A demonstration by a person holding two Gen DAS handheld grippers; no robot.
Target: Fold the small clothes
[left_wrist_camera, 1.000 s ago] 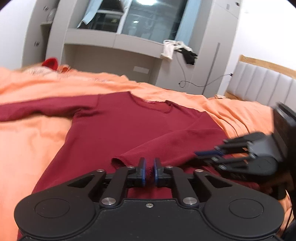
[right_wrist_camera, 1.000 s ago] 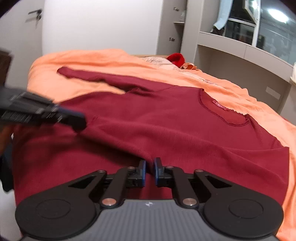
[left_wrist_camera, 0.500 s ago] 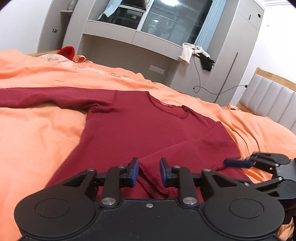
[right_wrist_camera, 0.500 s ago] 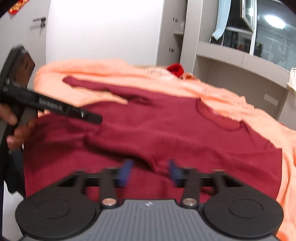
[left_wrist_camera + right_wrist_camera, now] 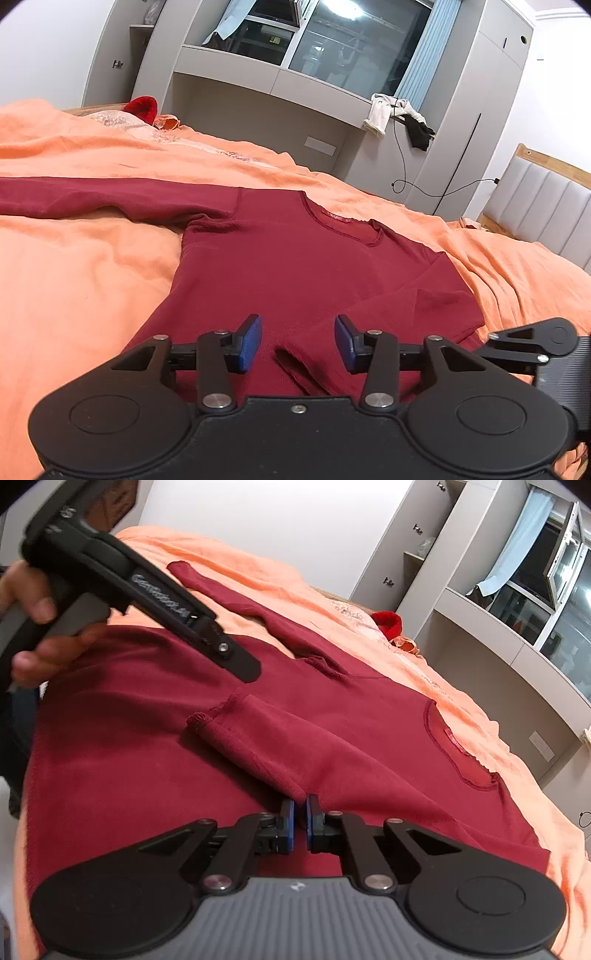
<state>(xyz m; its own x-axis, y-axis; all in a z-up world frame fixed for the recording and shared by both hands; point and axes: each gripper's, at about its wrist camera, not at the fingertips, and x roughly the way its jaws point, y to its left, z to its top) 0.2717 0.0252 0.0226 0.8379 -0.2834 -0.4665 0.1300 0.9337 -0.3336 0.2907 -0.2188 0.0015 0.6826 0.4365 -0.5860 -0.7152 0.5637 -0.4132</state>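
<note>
A dark red long-sleeved shirt (image 5: pixel 295 266) lies flat on the orange bedspread (image 5: pixel 74 295). One sleeve is folded across the body (image 5: pixel 266 746); the other sleeve (image 5: pixel 92 195) stretches out to the side. My left gripper (image 5: pixel 297 343) is open and empty, just above the folded sleeve's cuff (image 5: pixel 295 369). It also shows in the right wrist view (image 5: pixel 236 664), held in a hand. My right gripper (image 5: pixel 300 823) has its jaws nearly together at the folded sleeve's edge; I cannot tell whether cloth is pinched between them.
A grey built-in desk and cabinet unit (image 5: pixel 277 81) stands beyond the bed. A padded headboard (image 5: pixel 535 206) is at the right. A red item (image 5: pixel 142 107) lies at the bed's far edge. Clothes (image 5: pixel 399 114) hang off the ledge.
My left gripper opened wide and let go of the sleeve cuff, which now lies on the shirt's body. My right gripper opened half a second ago and has closed again.
</note>
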